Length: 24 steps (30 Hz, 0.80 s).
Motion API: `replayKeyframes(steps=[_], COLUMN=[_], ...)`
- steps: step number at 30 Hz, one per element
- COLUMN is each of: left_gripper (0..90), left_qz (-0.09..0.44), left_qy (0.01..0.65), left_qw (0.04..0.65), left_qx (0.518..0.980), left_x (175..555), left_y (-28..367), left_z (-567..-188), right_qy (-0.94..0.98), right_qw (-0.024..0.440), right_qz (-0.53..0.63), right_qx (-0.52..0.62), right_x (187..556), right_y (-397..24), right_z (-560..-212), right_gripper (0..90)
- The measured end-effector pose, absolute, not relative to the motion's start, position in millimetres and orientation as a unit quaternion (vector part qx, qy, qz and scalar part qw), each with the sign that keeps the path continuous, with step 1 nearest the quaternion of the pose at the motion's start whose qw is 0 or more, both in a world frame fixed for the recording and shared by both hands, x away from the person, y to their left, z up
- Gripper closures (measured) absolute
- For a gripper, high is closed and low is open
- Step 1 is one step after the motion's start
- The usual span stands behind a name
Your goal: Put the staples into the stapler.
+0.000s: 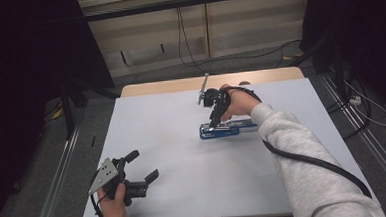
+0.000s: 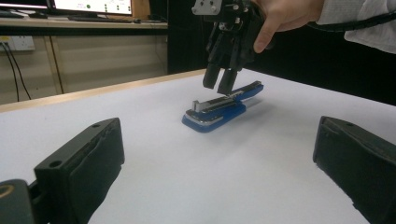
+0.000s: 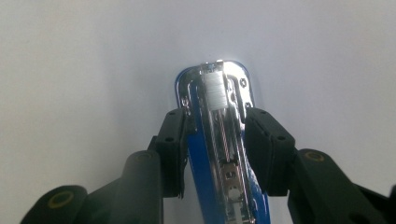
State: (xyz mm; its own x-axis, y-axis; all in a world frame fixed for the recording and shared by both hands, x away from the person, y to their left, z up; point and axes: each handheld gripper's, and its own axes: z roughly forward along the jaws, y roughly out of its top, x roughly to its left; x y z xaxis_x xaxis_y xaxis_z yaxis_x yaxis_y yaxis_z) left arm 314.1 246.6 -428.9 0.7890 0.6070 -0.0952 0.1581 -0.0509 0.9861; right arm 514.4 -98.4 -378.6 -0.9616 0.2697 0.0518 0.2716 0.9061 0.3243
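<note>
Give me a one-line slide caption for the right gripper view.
Right tool straddling an opened blue stapler on the white table, jaws either side of its exposed staple channel.

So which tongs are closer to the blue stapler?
The right tongs. They point down over the stapler with one jaw on each side of it. The left tongs sit wide open near the table's front left edge, well away from it.
</note>
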Motion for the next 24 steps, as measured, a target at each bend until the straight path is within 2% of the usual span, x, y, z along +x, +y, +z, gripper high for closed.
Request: replayKeyframes(steps=[1,6,8,10,11,13,14,24], left_gripper=[2.1,2.0,2.0,2.0,2.0,2.0,2.0,2.0], left_qz=[0.178,0.167,0.166,0.158,0.158,0.146,0.145,0.122], left_qy=[0.276,0.277,0.279,0.278,0.28,0.28,0.279,0.28], left_qw=[0.633,0.629,0.626,0.625,0.622,0.624,0.622,0.622], left_qx=[0.701,0.707,0.709,0.712,0.714,0.714,0.717,0.721], left_x=[314.0,318.4,320.4,322.8,324.0,325.7,326.5,334.6], left_y=[246.4,244.4,243.0,241.0,239.8,236.6,235.0,222.6], left_z=[-428.9,-430.1,-430.2,-430.0,-429.6,-429.3,-429.1,-427.8], right_qy=[-0.974,-0.971,-0.968,-0.966,-0.963,-0.96,-0.957,-0.939], right_qw=[-0.001,-0.006,-0.015,-0.015,-0.022,-0.023,-0.025,-0.035], right_qz=[-0.171,-0.178,-0.188,-0.189,-0.195,-0.199,-0.205,-0.246], right_qx=[-0.146,-0.158,-0.168,-0.178,-0.184,-0.194,-0.205,-0.239], right_x=[512.8,511.4,510.7,510.6,510.6,509.6,508.9,502.4], right_y=[-100.3,-107.1,-113.3,-115.6,-120.4,-122.7,-127.6,-152.3], right_z=[-377.8,-377.9,-379.1,-379.4,-380.0,-379.7,-379.9,-378.1], right_gripper=[55.6,51.8,44.2,42.2,36.4,34.6,30.2,22.6])
